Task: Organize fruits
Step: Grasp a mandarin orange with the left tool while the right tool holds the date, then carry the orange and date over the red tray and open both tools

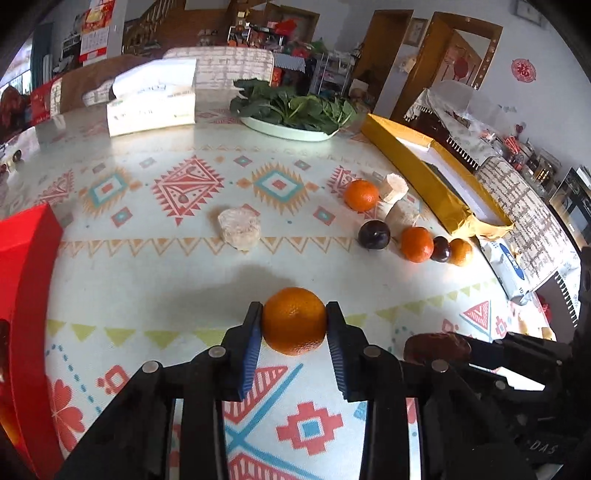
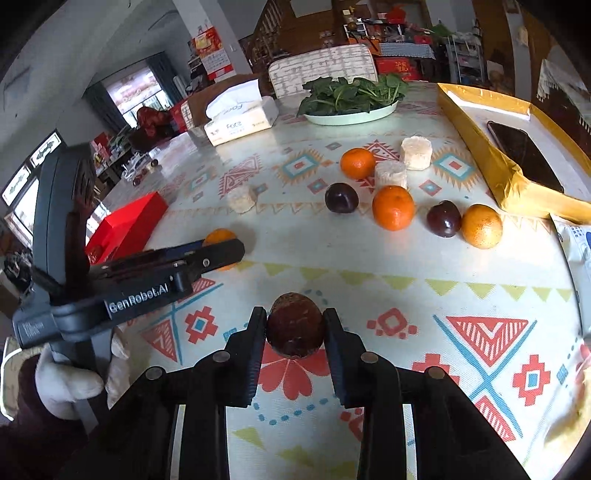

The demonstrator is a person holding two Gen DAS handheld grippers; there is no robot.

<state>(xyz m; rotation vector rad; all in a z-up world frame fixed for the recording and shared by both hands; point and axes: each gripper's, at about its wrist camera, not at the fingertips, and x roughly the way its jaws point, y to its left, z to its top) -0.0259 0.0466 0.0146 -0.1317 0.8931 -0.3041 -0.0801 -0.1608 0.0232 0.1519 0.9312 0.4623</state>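
Both pickups look done: the left gripper [image 1: 294,320] has its jaws clamped on a round orange mandarin [image 1: 294,321], the right gripper [image 2: 295,325] on a dark brown wrinkled fruit [image 2: 295,325] — both just above the patterned bench [image 2: 369,280]. Next, probably, carrying each to its group — the red box [image 1: 26,266] seems a likely spot.

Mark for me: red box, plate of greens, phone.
red box [image 2: 129,225], right wrist view, middle of its top face
plate of greens [image 2: 351,117], right wrist view, bare front rim
phone [image 2: 524,155], right wrist view, centre of its dark screen

A lived-in home — patterned dining table [image 2: 369,266], tissue box [image 2: 240,122], plate of greens [image 2: 351,107]; cluttered shelves [image 1: 266,33] behind.
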